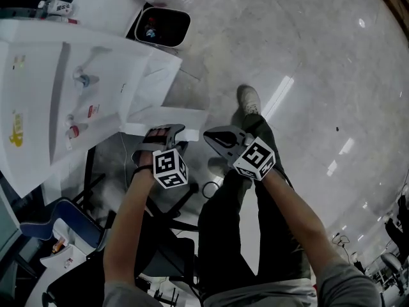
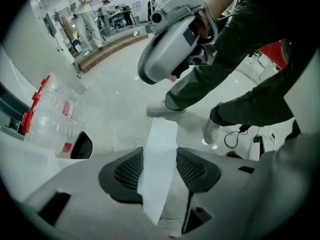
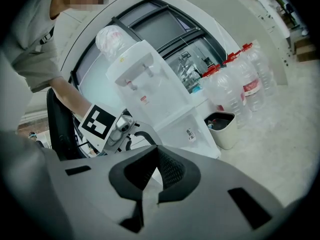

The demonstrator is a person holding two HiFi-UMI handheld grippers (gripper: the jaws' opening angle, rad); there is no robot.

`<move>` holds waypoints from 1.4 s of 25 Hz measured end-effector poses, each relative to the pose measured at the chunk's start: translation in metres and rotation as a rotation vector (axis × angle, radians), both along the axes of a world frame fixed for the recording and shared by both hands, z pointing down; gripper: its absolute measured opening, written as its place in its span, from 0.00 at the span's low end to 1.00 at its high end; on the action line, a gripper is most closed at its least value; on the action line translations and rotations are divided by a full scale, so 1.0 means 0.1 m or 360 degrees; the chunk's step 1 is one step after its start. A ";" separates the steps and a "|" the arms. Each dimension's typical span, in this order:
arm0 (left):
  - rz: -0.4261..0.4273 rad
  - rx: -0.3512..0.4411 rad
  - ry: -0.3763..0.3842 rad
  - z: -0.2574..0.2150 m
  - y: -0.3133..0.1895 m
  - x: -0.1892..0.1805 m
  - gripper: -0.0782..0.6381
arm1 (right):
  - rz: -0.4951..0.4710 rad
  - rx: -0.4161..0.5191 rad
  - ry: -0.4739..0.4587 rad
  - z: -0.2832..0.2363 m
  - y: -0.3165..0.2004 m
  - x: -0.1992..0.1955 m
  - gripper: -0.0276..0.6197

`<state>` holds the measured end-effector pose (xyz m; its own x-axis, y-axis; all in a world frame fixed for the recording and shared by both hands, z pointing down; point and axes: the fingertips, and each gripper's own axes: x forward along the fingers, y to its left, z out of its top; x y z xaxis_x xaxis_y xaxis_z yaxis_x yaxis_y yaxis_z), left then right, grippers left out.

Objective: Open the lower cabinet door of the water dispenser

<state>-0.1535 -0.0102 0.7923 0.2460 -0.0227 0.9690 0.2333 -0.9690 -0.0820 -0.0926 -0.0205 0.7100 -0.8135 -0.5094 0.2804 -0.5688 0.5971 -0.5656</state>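
Observation:
The white water dispenser point(image 1: 77, 94) stands at the left, seen from above; in the right gripper view the dispenser point(image 3: 150, 79) is upright with a bottle on top. Its lower cabinet door point(image 1: 185, 116) is swung out from the body. My left gripper point(image 1: 174, 132) points steeply down with the door's free edge between its pads. In the left gripper view the door point(image 2: 162, 134) runs edge-on through the left gripper point(image 2: 160, 159) and fills the gap. My right gripper point(image 1: 220, 141) hovers beside it, shut and empty; the right gripper point(image 3: 150, 181) faces the dispenser.
A waste bin point(image 1: 163, 25) sits on the floor beyond the dispenser, next to several large water bottles point(image 3: 245, 79). A dark office chair point(image 1: 166, 235) is under my arms. My legs and a white shoe point(image 1: 249, 98) are on the pale floor, with a cable point(image 2: 240, 134) nearby.

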 end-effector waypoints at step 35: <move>0.1088 0.0162 -0.0519 0.10 1.22 -1.40 0.39 | 0.0097 -0.0146 -0.0042 -0.04 0.84 -0.32 0.06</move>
<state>-0.2936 0.1118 0.8024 -0.0608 -0.0613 0.9963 0.8062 -0.5914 0.0128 -0.1251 0.0631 0.7065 -0.7897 -0.5313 0.3067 -0.5864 0.5071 -0.6316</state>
